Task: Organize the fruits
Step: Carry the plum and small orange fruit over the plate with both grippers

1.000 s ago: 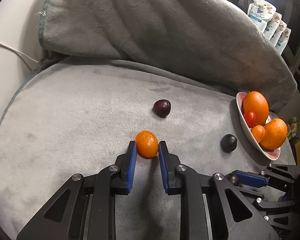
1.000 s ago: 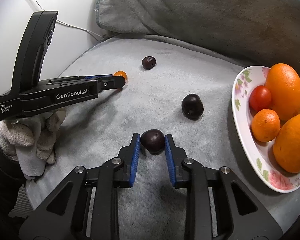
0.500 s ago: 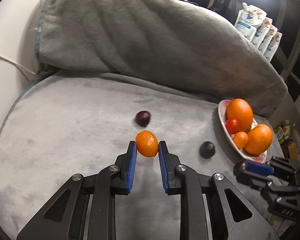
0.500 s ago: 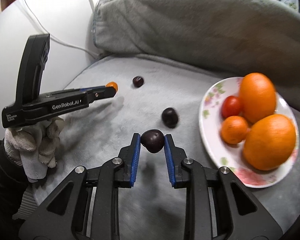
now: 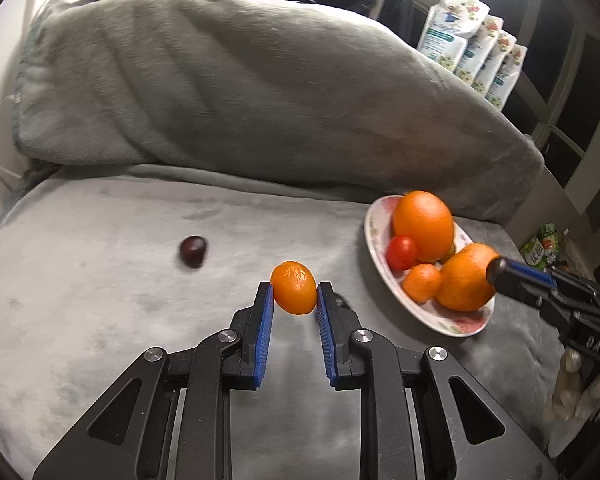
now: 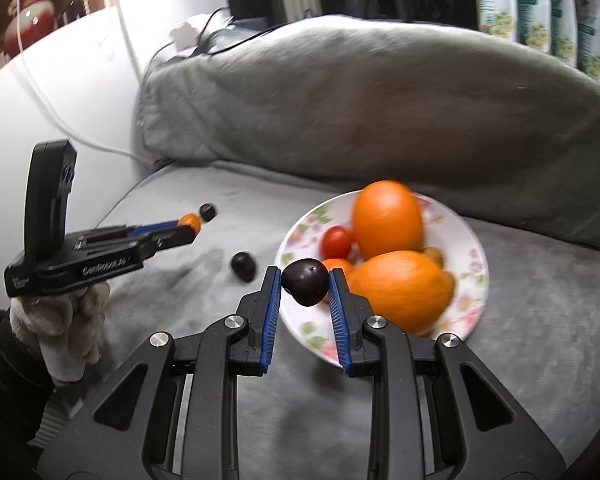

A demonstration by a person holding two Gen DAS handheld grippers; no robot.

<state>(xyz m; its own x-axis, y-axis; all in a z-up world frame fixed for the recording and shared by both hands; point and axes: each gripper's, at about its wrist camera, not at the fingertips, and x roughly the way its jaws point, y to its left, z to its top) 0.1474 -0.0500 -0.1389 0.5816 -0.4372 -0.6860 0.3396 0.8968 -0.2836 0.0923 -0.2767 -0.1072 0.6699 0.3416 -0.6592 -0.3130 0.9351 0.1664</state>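
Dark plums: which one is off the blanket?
The dark plum clamped in the right hand-held gripper, over the plate's edge; the other two lie on the blanket.

Dim room, fisheye-bent edges.
My oranges (image 6: 388,220) smear with motion blur; soft shadows lie on the grey blanket (image 5: 100,320).

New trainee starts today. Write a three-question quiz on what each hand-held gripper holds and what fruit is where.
1. True or false: the left hand-held gripper is shut on a small orange fruit.
2. Which fruit does the right hand-held gripper carry? A) red tomato B) dark plum C) large orange
3. Fill in: besides the carried one, ___ dark plums lie on the grey blanket in the right wrist view.

Key:
1. True.
2. B, the dark plum, held above the near rim of the floral plate.
3. Two: the near plum and the far plum.
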